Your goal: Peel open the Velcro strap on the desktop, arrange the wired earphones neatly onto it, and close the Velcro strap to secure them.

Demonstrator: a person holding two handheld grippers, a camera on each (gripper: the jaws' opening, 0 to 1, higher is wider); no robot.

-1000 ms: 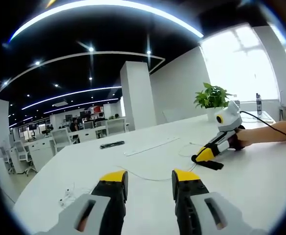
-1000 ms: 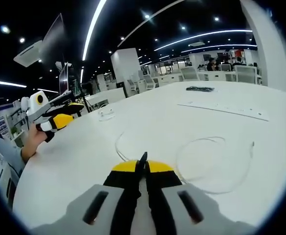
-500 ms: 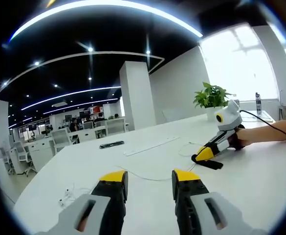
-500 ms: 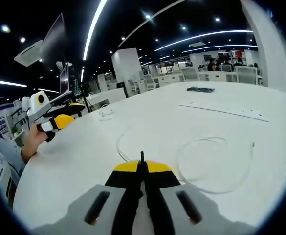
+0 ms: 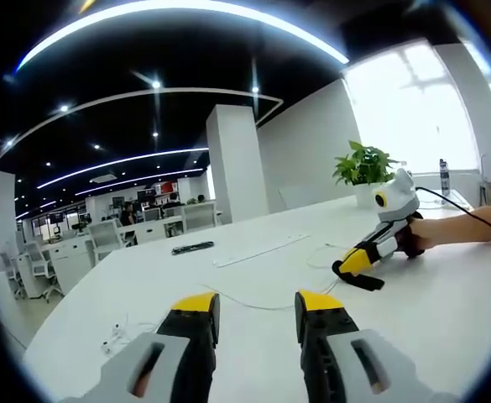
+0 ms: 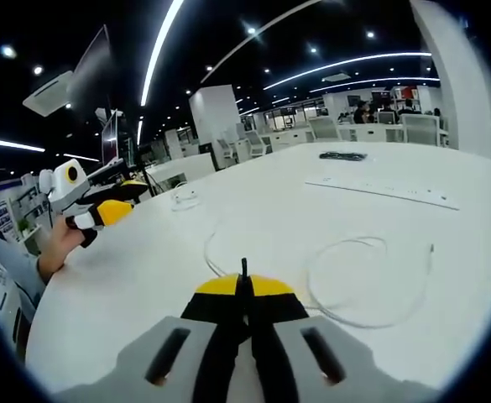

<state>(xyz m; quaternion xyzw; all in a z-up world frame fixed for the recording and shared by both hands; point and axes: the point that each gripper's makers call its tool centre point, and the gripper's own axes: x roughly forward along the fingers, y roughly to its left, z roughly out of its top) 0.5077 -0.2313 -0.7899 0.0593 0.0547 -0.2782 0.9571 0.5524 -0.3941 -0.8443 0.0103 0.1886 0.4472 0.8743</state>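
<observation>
Left gripper view: our left tongs (image 5: 256, 309) spread apart, empty, above white counter (image 5: 446, 294). Thin earphone cable (image 5: 253, 304) lies just beyond the tips. Right tongs (image 5: 352, 264) clamp dark strap (image 5: 360, 280) low on counter.

Right gripper view: right tongs (image 6: 244, 287) clenched on strap (image 6: 244, 270), thin edge poking between the tips. Cable (image 6: 346, 281) loops just beside. Left tongs (image 6: 111, 210) well apart.

We judge peeling under way: keep firm pinch, bring left tongs to pin other flap, pull slowly, avoid dragging cable.
</observation>
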